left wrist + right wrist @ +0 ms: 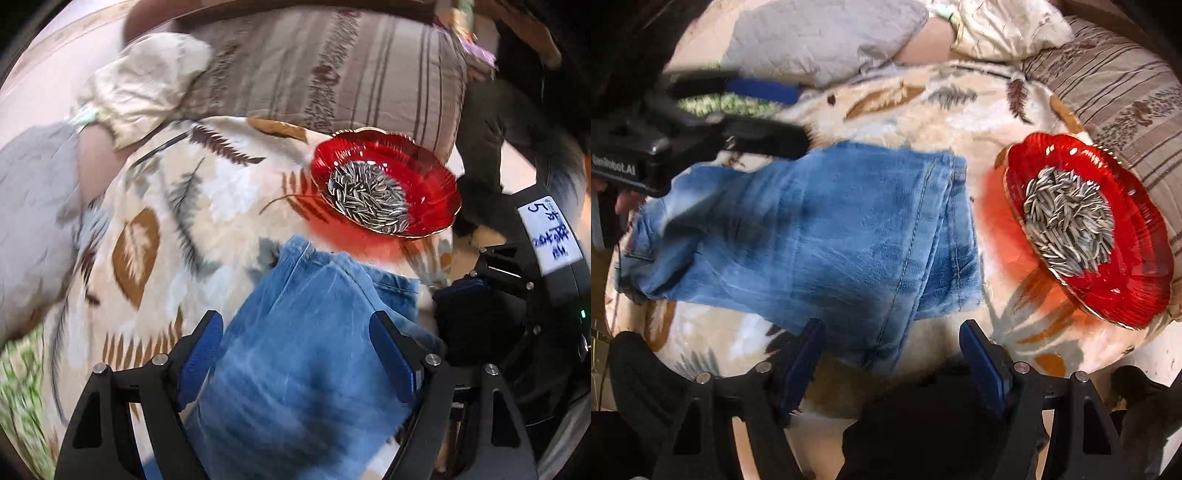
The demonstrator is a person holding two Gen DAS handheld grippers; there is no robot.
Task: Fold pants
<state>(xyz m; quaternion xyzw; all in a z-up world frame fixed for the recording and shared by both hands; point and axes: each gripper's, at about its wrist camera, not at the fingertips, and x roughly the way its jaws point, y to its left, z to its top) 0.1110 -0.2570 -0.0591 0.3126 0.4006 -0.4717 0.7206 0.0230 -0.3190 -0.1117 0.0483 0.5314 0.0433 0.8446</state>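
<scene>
Red glass dish (1123, 254), scalloped rim, at my 2 o'clock in the right wrist view; it holds a heap of striped sunflower seeds (1067, 221) and rests on the leaf-print blanket (886, 103). In the left wrist view the same dish (424, 173) sits at 1 o'clock, seeds (369, 199) piled in its centre.

The blue jeans (820, 236) lie folded on the blanket, just left of the dish, not touching it.

My right gripper (892, 354) has its fingers spread apart over the near edge of the jeans, clamping nothing. My left gripper (295, 343) is likewise parted above the denim (303, 350).

Only the right view shows the whole folded bundle and my left gripper (768, 122) from outside, at 10 o'clock. Only the left view shows the right gripper's body, at 3 o'clock, with a handwritten label (550, 236).
</scene>
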